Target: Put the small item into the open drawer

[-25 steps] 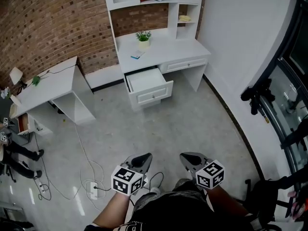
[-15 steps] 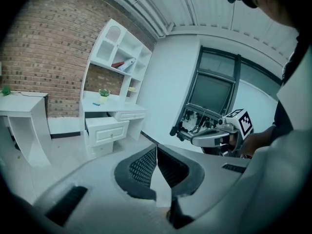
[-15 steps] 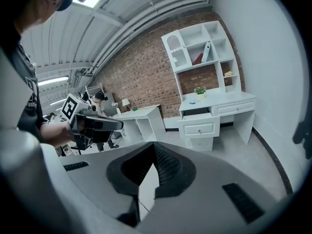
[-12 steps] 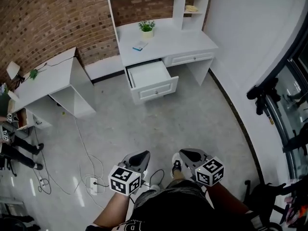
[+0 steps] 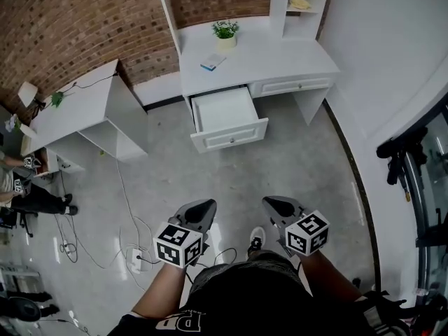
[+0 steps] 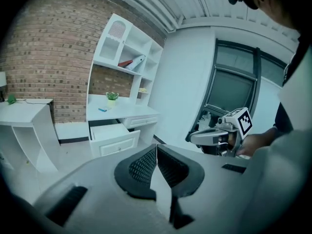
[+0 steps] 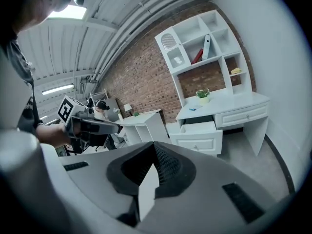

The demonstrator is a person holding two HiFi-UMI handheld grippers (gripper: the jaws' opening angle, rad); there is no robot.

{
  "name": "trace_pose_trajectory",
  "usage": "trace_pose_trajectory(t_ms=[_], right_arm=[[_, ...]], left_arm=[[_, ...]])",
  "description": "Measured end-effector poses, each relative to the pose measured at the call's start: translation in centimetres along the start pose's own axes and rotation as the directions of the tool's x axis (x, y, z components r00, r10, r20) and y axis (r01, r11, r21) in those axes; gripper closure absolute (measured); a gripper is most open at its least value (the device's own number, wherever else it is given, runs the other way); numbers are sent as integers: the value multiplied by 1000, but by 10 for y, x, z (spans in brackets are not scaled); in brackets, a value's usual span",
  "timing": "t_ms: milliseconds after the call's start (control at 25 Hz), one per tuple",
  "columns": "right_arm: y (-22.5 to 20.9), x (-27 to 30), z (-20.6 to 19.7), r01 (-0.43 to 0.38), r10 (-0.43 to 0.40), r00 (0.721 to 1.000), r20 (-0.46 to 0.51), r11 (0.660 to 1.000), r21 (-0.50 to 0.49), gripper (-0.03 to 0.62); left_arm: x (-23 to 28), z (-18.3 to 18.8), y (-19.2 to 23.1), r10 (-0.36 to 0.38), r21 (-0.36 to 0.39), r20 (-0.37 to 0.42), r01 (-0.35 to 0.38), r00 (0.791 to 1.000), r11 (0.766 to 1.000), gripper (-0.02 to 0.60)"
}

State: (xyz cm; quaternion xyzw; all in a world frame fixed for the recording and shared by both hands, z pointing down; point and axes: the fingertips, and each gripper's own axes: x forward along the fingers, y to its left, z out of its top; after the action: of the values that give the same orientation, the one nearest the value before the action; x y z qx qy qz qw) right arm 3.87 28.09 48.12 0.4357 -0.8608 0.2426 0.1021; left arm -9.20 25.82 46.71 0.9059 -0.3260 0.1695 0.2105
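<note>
A white desk (image 5: 280, 54) with a hutch stands against the brick wall at the top of the head view. Its left drawer (image 5: 227, 117) is pulled open and looks empty inside. The small item (image 5: 212, 63), a flat blue thing, lies on the desktop beside a potted plant (image 5: 225, 32). My left gripper (image 5: 204, 207) and right gripper (image 5: 274, 203) hang side by side over the floor, far short of the desk, both shut and empty. The drawer (image 6: 113, 133) and the item (image 6: 102, 109) show small in the left gripper view; the drawer (image 7: 200, 130) also shows in the right gripper view.
A second white table (image 5: 77, 114) stands left of the desk. Cables and a power strip (image 5: 134, 259) lie on the floor by my left side. A person (image 5: 28, 198) sits at the far left. Dark equipment (image 5: 399, 161) lines the window at the right.
The desk and open drawer have come closer and shifted right in the head view as both grippers travelled forward over the floor. Both stay shut and empty.
</note>
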Motion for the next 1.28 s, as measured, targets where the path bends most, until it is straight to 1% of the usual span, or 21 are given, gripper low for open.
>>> trace_pose_trajectory(t_ms=[200,360,520,680,840,1120,1280], right_arm=[[-55,3,27,-16,16,1000,9,999,-31,589],[-81,4,39,-45,46,999,12,998,-35,591],[-96,5,40,-67,67,998,9,997,-40,589],[-106,9,41,-76,76,997,10,997,-22,589],[-109,15,42,-91,91,996,4,996,-19,591],[-122,42,51,-97,96,995,-23,995,-36,589],[-131,67,62,-95,93,995,-39,994,-55,589]], left_arm=[[44,25,-4,29,26,-6,-29,1000,999,563],[70,40,-7,56,46,-12,-55,998,997,563],[84,50,-2,89,46,-7,-89,996,995,563],[91,51,-2,96,49,-17,-95,995,994,563],[95,49,3,105,36,-25,-104,994,994,563],[106,69,37,121,13,19,-122,992,993,563],[118,71,66,122,-7,19,-121,992,993,563]])
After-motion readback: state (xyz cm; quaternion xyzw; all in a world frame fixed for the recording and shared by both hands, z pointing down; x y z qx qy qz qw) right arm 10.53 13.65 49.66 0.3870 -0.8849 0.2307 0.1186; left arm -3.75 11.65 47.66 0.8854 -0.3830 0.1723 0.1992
